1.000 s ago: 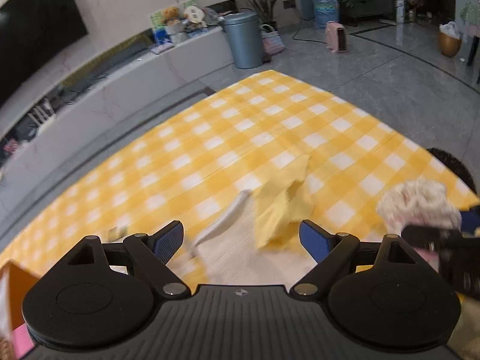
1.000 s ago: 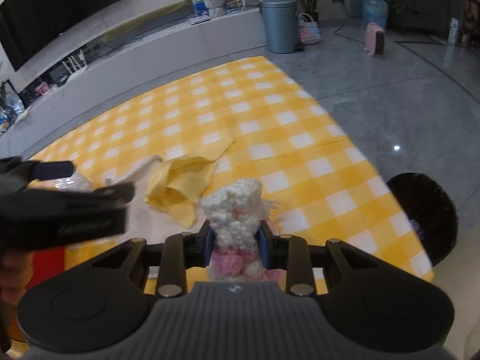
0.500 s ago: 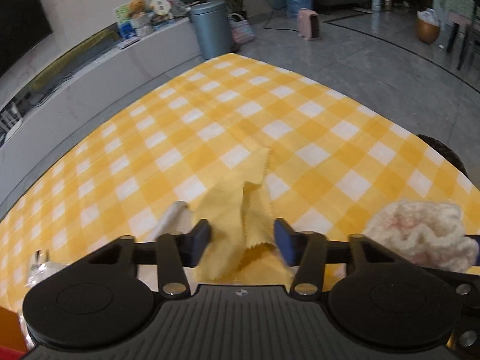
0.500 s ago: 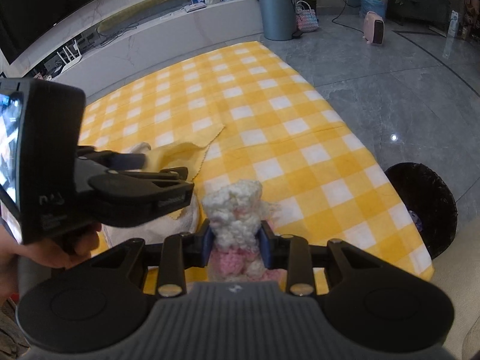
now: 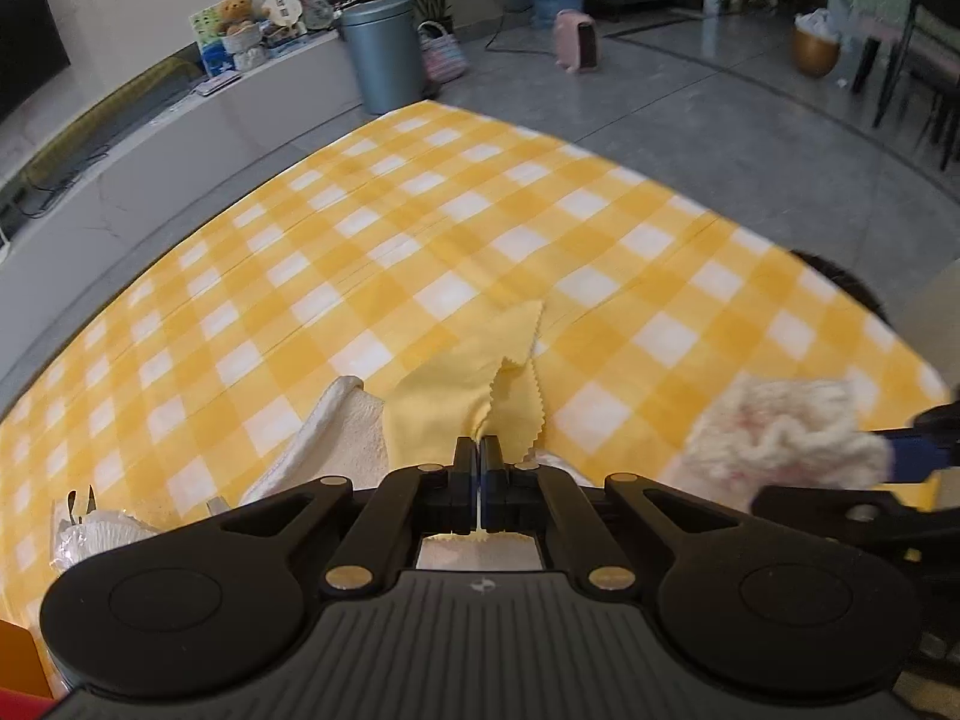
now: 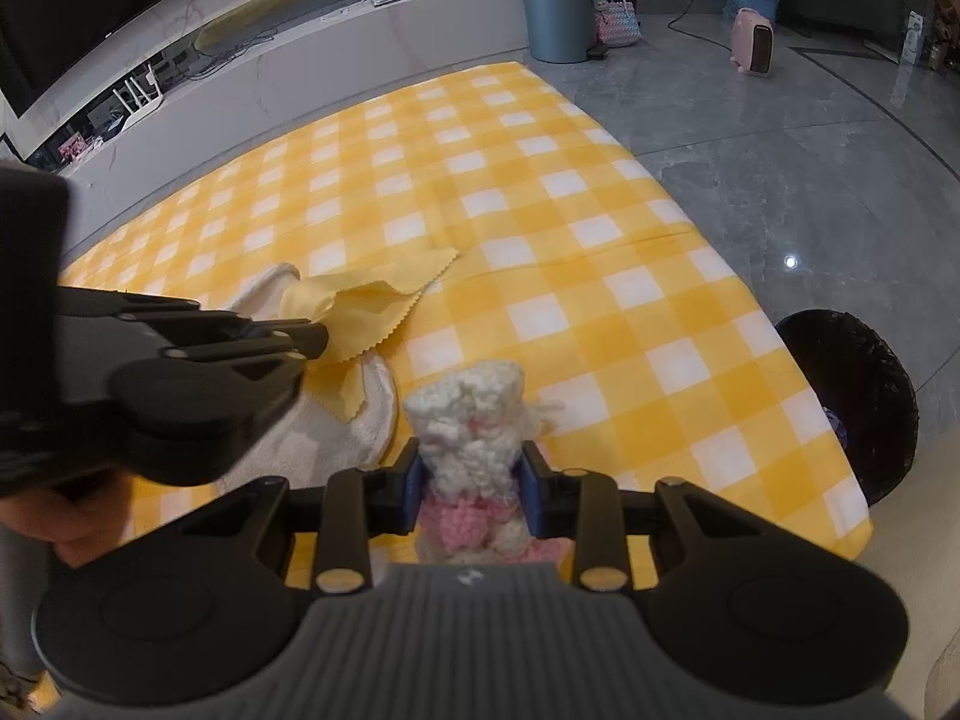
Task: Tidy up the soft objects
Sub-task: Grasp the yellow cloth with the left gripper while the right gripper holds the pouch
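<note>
The left gripper (image 5: 479, 450) has just been closing and now stands clamped on a fold of the yellow pinked-edge cloth (image 5: 462, 378), a thin sliver of fabric showing between its shut jaws; the right gripper (image 6: 469, 483) is clamped on a fluffy white-and-pink crocheted piece (image 6: 471, 420), its blue pads (image 6: 413, 489) pressing either side of the yarn. Both sit at the near end of the counter, which is covered by a yellow-and-white checked tablecloth (image 5: 420, 228).

Taking the cream towel (image 5: 336, 438) as the landmark: the yellow cloth lies partly on top of it and spills off its far edge onto the checks; the crocheted piece is held just to the right of it; a crumpled clear wrapper (image 5: 90, 531) lies to the left of it.

The risks, as I judge them: the pinch on the yellow cloth is narrow, taken on a ridge of thin fabric, so a quick lift could let it slip out; the cloth overlaps the towel, so it may drag the towel along or rumple it; the two grippers work close together, and the left could knock the crocheted piece; the yarn is springy and could work loose if the right gripper tilts; a black bin (image 6: 852, 408) sits beyond the counter's right edge, so anything dropped there may fall off.
</note>
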Demonstrator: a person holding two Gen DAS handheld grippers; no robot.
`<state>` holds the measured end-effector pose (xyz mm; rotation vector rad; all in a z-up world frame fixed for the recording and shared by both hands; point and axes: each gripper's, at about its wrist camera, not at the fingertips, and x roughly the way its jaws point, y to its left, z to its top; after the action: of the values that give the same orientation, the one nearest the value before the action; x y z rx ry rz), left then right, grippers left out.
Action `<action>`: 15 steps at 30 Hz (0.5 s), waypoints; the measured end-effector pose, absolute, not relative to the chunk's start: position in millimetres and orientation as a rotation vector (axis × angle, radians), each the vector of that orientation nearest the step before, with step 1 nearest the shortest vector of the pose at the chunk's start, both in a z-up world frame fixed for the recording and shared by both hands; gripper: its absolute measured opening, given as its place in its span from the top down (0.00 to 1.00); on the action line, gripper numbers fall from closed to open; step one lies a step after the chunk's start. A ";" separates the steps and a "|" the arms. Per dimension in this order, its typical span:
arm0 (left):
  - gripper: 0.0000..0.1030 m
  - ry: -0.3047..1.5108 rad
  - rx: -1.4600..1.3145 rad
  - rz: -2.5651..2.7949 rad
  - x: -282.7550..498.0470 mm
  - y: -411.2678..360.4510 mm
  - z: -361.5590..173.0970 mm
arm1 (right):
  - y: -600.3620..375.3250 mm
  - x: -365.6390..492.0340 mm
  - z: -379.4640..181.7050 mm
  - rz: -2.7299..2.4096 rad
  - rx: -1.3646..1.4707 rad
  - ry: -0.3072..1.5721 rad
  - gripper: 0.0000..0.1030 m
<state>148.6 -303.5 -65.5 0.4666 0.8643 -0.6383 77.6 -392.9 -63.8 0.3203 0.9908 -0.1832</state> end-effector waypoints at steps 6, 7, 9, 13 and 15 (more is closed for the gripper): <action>0.99 0.840 0.461 -0.649 145.5 -298.1 -51.8 | -391.3 78.9 -65.5 -0.163 0.317 0.995 0.69; 0.99 0.842 0.454 -0.651 145.5 -298.1 -49.3 | -391.0 78.9 -65.7 -0.162 0.316 0.996 0.69; 0.99 0.847 0.434 -0.654 145.5 -297.9 -44.0 | -390.9 79.1 -65.9 -0.160 0.316 0.996 0.69; 0.99 0.823 0.423 -0.657 140.4 -299.4 -31.4 | -392.0 78.8 -66.0 -0.157 0.324 0.995 0.69; 0.99 0.799 0.431 -0.658 136.1 -299.5 -24.1 | -392.1 79.2 -66.2 -0.156 0.326 0.995 0.69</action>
<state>136.1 -299.5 -24.1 0.4314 0.7986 -0.6581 79.2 -392.1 -66.2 0.3256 0.9948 -0.1563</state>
